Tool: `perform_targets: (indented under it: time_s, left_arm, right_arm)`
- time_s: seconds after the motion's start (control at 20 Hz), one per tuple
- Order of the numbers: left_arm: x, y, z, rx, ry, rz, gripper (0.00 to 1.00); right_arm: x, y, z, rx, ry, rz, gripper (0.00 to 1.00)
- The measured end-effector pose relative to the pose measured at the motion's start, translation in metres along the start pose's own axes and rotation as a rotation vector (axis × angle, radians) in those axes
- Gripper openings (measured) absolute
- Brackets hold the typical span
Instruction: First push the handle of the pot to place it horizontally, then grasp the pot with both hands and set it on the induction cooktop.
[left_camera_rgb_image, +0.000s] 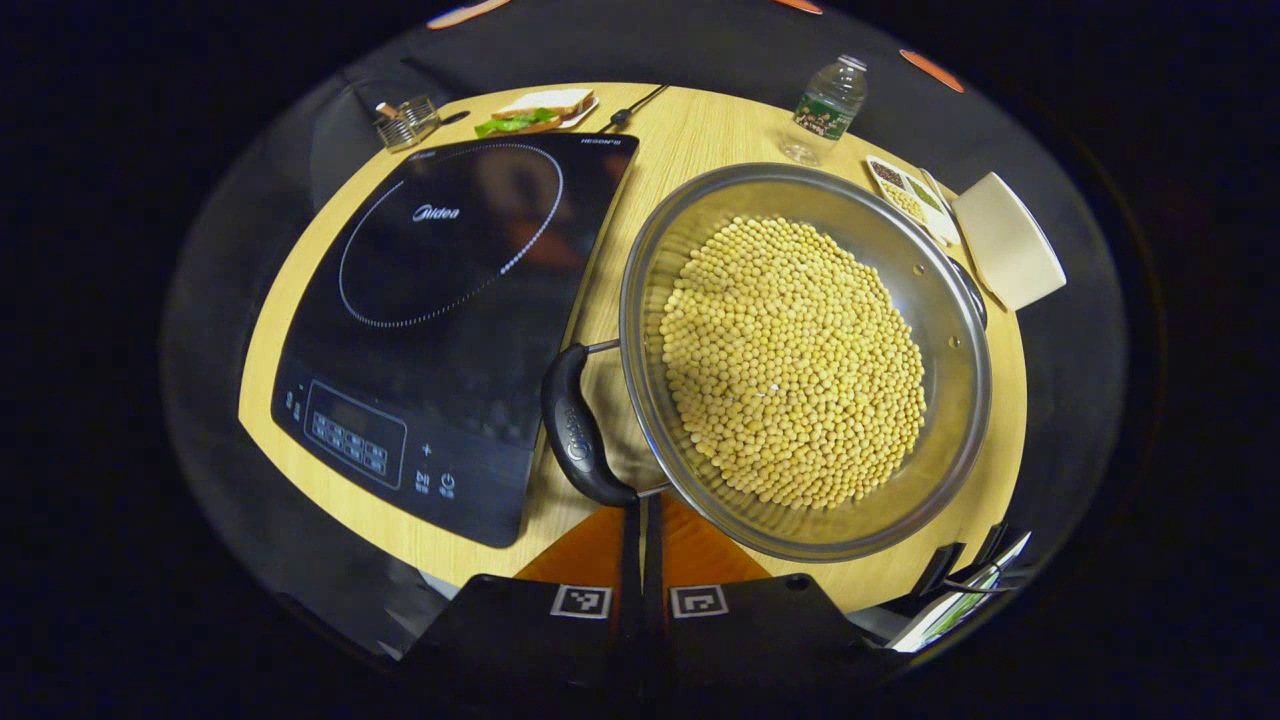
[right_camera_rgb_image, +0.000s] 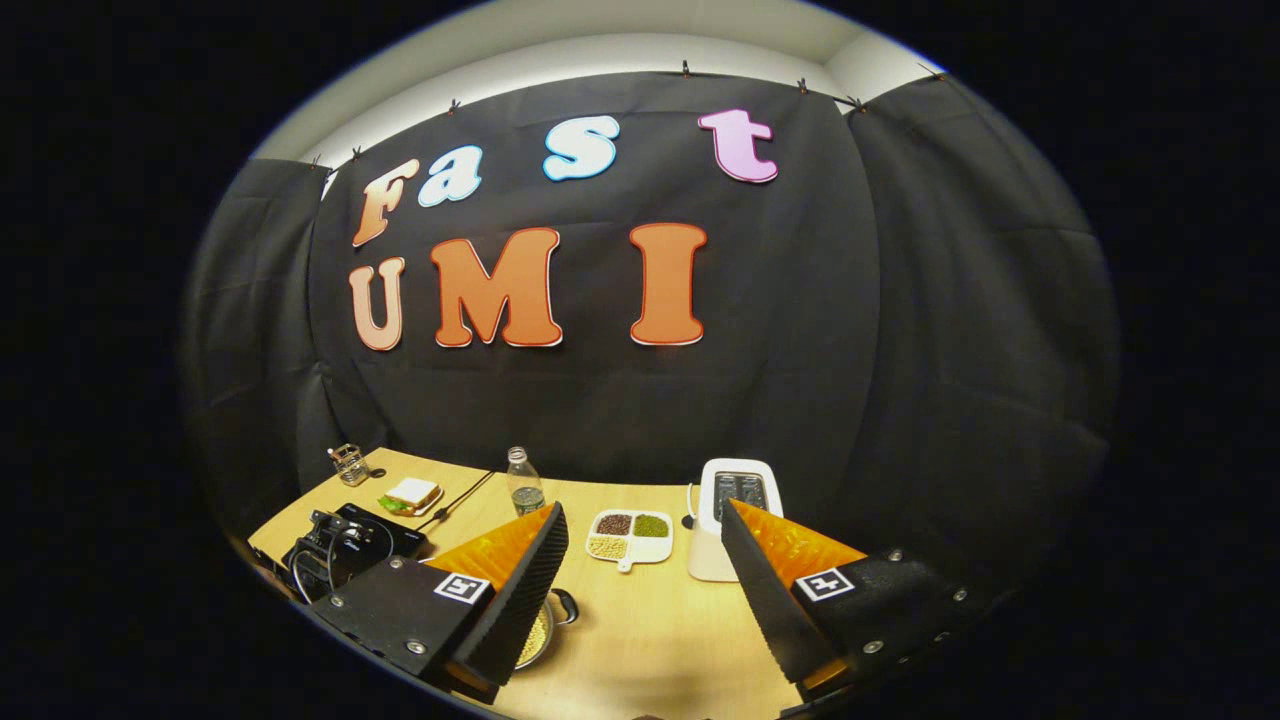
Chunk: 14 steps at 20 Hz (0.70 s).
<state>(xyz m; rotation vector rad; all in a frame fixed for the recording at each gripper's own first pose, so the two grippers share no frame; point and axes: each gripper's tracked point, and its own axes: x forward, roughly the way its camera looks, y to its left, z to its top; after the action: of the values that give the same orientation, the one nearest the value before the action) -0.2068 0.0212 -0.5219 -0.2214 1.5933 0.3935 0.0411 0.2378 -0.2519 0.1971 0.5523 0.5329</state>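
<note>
In the left gripper view a steel pot (left_camera_rgb_image: 800, 520) filled with yellow beans (left_camera_rgb_image: 790, 360) sits on the wooden table (left_camera_rgb_image: 690, 130), right of the black induction cooktop (left_camera_rgb_image: 450, 300). Its black side handle (left_camera_rgb_image: 572, 425) faces the cooktop, and a second handle (left_camera_rgb_image: 972, 290) shows at the far rim. My left gripper (left_camera_rgb_image: 643, 510) is shut with nothing between its fingers, the tips against the near end of the black handle. In the right gripper view my right gripper (right_camera_rgb_image: 643, 510) stands wide open above the table. A bit of the pot (right_camera_rgb_image: 540, 635) shows behind its left finger.
Behind the pot stand a water bottle (left_camera_rgb_image: 830, 100), a divided dish of grains (left_camera_rgb_image: 905, 190) and a white toaster (left_camera_rgb_image: 1005, 250). A sandwich on a plate (left_camera_rgb_image: 540, 108) and a small glass holder (left_camera_rgb_image: 405, 122) lie beyond the cooktop. The cooktop's cord (left_camera_rgb_image: 635, 105) runs off the back.
</note>
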Motion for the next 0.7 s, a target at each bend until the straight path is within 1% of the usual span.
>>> perform_targets:
  time_s: [0.2, 0.45, 0.7]
  left_arm:
    - [0.014, -0.003, 0.011, 0.087, -0.047, -0.020, 0.08]
    - [0.005, 0.008, 0.036, 0.182, -0.099, -0.037, 0.08]
    - [0.005, 0.015, 0.062, 0.256, -0.164, -0.039, 0.08]
  right_arm:
    - [0.015, 0.015, -0.016, -0.008, 0.047, -0.002, 0.96]
    - [0.034, 0.031, -0.037, -0.006, 0.116, -0.005, 0.96]
    - [0.048, 0.035, -0.058, -0.008, 0.184, -0.022, 0.96]
